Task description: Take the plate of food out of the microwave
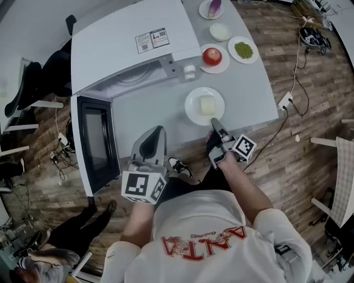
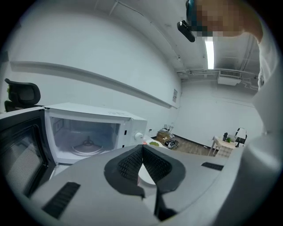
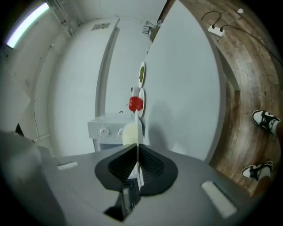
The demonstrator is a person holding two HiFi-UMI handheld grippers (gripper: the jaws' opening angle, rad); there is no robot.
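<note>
One microwave (image 1: pixel 133 44) with one open door (image 1: pixel 97 141) and two knobs (image 3: pixel 104 131), on one desk (image 1: pixel 149 110). Five round white dishes on that desk: one plate of food (image 1: pixel 191 110) with a single pale block (image 1: pixel 206 105), one under a red fruit (image 1: pixel 212 56), one under green bits (image 1: pixel 243 50), one under a purple vegetable (image 1: pixel 214 8), plus one small dish (image 1: pixel 220 31). Two grippers, left gripper (image 1: pixel 160 128) and right gripper (image 1: pixel 213 120), each with one marker cube (image 1: pixel 142 187). One power strip (image 1: pixel 286 100) on the floor (image 1: pixel 310 110). Two shoes (image 3: pixel 264 119).
</note>
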